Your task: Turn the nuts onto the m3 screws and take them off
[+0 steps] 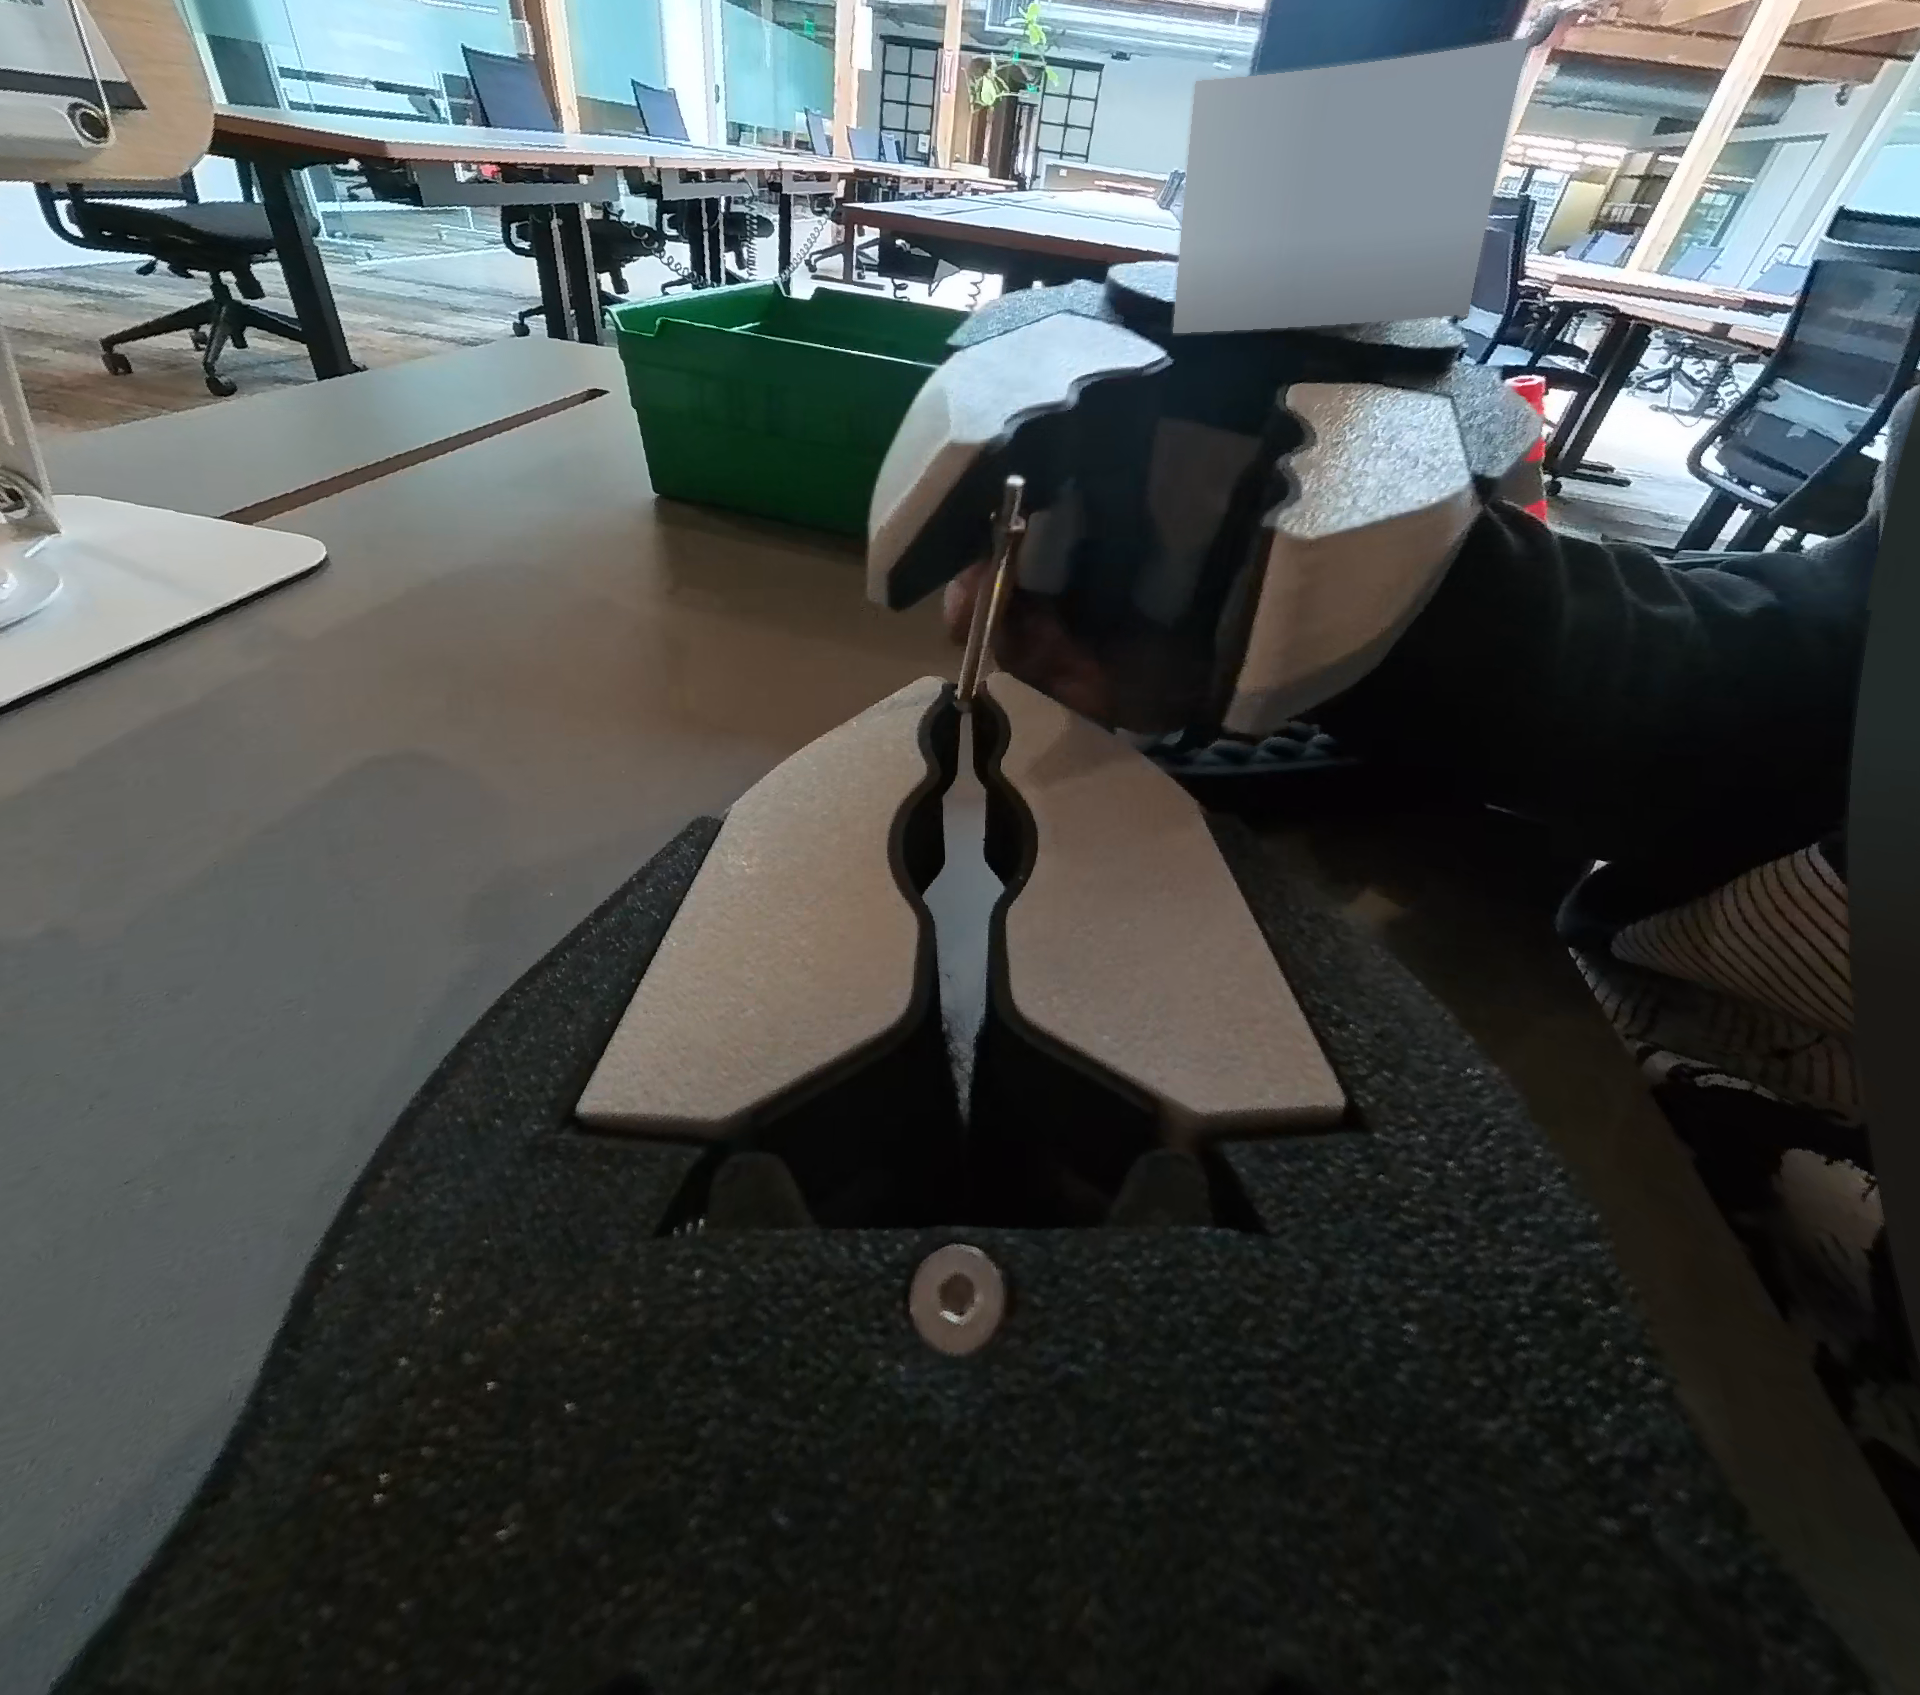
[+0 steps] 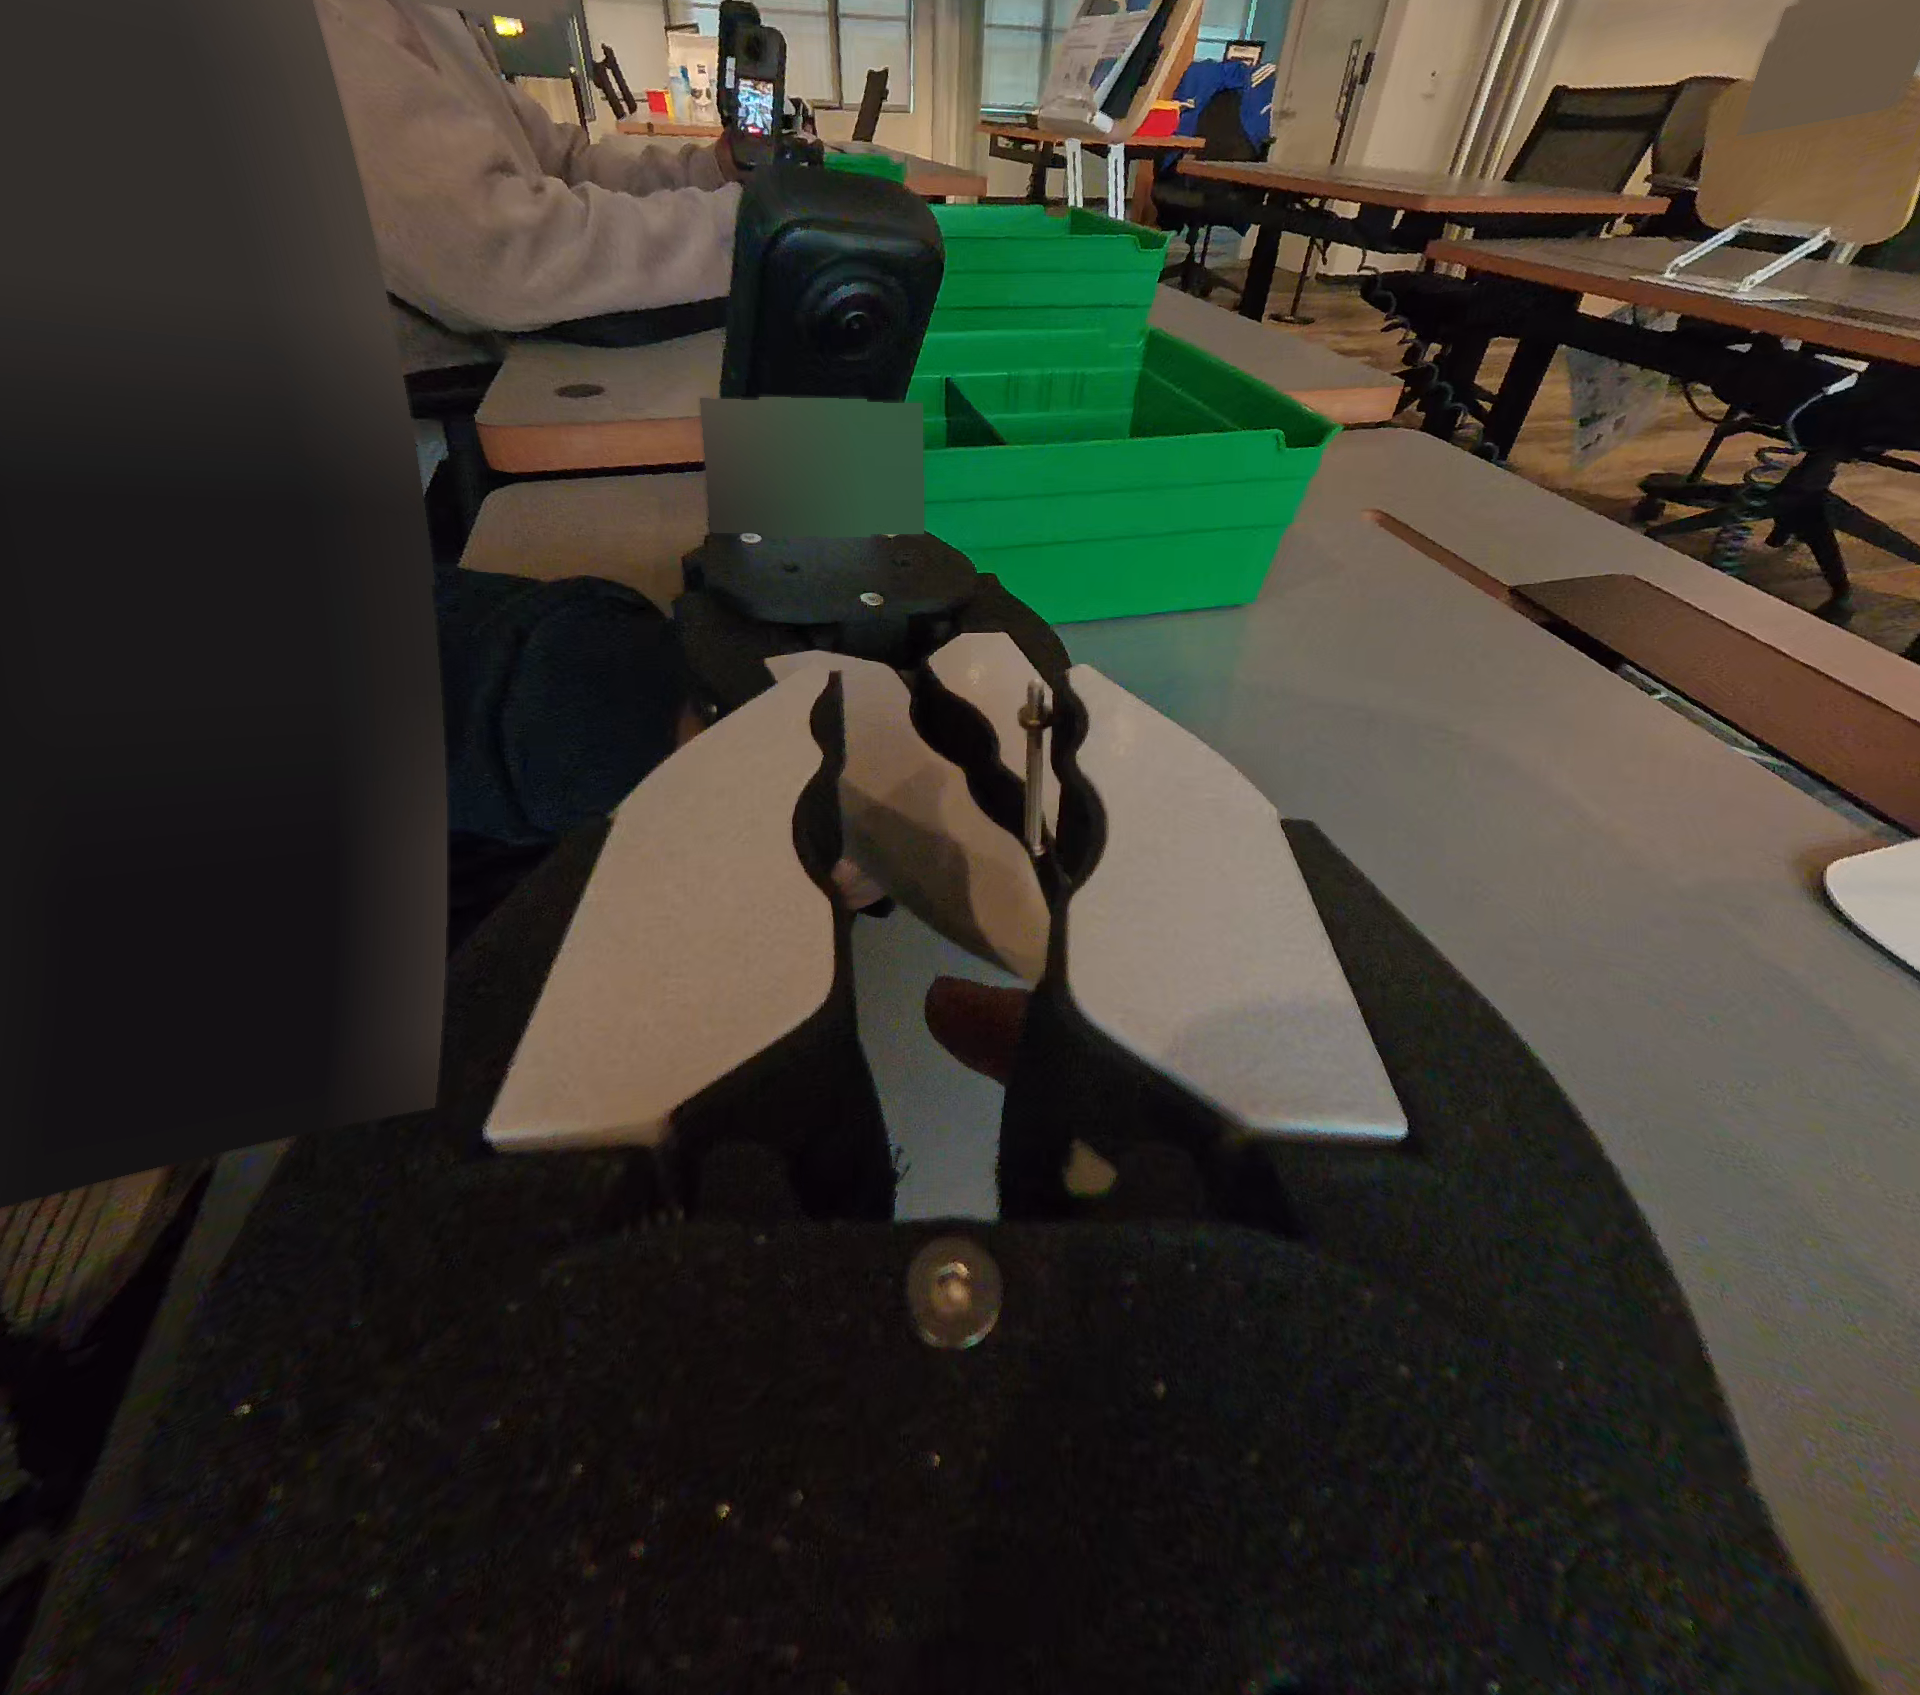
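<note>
My left gripper is pinched closed on the foot of the m3 screw, which stands nearly upright above its fingertips. A small nut sits near the screw's top. My right gripper is spread wide, its fingers either side of screw and nut, not pressing. Green bin stands behind on the table.

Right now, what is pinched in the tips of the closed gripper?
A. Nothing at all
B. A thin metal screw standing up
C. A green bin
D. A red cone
B: in the left wrist view the left gripper has its fingertips closed on the lower end of a thin metal screw, which rises upward from the tips with a small nut near its top; the green bin sits apart on the table.
</note>
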`<action>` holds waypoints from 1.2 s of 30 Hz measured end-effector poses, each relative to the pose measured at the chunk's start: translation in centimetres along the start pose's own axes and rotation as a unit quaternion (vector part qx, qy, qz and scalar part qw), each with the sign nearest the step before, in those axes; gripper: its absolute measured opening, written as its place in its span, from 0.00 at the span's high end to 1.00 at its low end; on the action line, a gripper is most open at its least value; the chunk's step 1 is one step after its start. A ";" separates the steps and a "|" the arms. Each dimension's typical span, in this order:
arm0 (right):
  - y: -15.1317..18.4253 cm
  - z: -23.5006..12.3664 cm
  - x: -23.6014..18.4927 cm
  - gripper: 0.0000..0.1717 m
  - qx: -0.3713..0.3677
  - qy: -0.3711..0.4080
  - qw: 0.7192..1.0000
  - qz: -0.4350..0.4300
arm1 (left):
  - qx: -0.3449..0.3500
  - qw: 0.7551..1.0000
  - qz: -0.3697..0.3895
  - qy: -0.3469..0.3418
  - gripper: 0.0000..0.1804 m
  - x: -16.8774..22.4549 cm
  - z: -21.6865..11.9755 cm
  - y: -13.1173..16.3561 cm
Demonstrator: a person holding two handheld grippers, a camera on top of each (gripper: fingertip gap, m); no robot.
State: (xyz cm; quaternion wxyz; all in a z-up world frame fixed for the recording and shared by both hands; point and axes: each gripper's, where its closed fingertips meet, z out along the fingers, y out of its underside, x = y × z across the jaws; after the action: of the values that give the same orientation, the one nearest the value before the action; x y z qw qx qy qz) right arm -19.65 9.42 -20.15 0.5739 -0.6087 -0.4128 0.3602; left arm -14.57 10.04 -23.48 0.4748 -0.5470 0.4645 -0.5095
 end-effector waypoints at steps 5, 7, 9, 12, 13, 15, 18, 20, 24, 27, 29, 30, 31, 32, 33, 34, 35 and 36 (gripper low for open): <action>-0.2 -1.3 -0.1 0.79 0.010 0.007 1.000 0.006 | 0.002 1.000 -0.002 -0.003 0.99 -0.1 -0.1 -0.1; -0.2 -1.7 -0.3 0.79 0.011 0.007 1.000 0.006 | 0.002 1.000 -0.003 -0.003 0.99 -0.1 -0.1 -0.1; -0.3 -2.1 -0.5 0.79 0.016 0.004 1.000 0.005 | 0.003 1.000 -0.003 -0.003 0.99 -0.1 -0.1 -0.1; -0.3 -2.0 0.1 0.79 0.018 0.014 1.000 0.009 | 0.001 1.000 -0.002 -0.002 0.99 -0.1 0.0 0.0; -0.3 -1.8 0.2 0.79 0.020 0.014 1.000 0.011 | 0.001 1.000 -0.001 -0.002 0.99 -0.1 0.0 0.0; -0.3 -1.2 0.4 0.79 0.020 0.011 1.000 0.012 | 0.001 1.000 0.000 -0.001 0.99 0.0 0.0 0.0; -0.2 -0.3 0.4 0.79 0.013 0.006 1.000 0.009 | 0.001 1.000 0.000 0.000 0.99 0.0 0.0 0.0; -0.2 0.2 0.2 0.79 0.009 -0.002 1.000 0.008 | -0.001 1.000 0.000 0.001 0.99 0.0 0.0 0.0; -0.1 0.4 -0.1 0.79 0.005 -0.007 1.000 0.003 | -0.001 1.000 -0.001 -0.001 0.99 -0.1 0.0 0.0; -0.1 -0.3 0.0 0.79 0.009 -0.003 1.000 0.009 | 0.001 1.000 -0.003 -0.004 0.99 -0.2 0.0 0.0; -0.1 -0.8 -0.1 0.79 0.012 -0.001 1.000 0.012 | 0.002 1.000 -0.004 -0.005 0.99 -0.2 -0.1 0.0; -0.1 -1.0 -0.1 0.79 0.012 0.000 1.000 0.012 | 0.002 1.000 -0.004 -0.005 0.99 -0.2 -0.1 0.0; -0.1 -1.3 -0.2 0.79 0.012 0.001 1.000 0.012 | 0.002 1.000 -0.004 -0.006 0.99 -0.2 -0.1 0.0; -0.1 -1.6 -0.2 0.79 0.012 0.001 1.000 0.011 | 0.002 1.000 -0.004 -0.006 0.99 -0.2 -0.1 0.0; -0.1 -1.8 -0.4 0.79 0.013 0.000 1.000 0.011 | 0.002 1.000 -0.004 -0.007 0.99 -0.3 -0.1 0.0; -0.1 -2.1 -0.5 0.79 0.015 -0.003 1.000 0.011 | 0.002 1.000 -0.005 -0.007 0.99 -0.3 -0.1 -0.1; -0.2 -2.4 -0.5 0.79 0.017 -0.001 1.000 0.011 | 0.003 1.000 -0.005 -0.007 0.99 -0.3 -0.1 -0.1; -0.2 -2.6 -0.4 0.79 0.018 0.004 1.000 0.011 | 0.002 1.000 -0.005 -0.006 0.99 -0.2 -0.1 -0.1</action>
State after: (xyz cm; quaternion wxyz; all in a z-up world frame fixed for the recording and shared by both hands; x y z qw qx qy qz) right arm -17.42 8.00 -19.77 0.5826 -0.6037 -0.3975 0.3717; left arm -14.66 10.29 -23.45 0.4767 -0.5513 0.4577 -0.5094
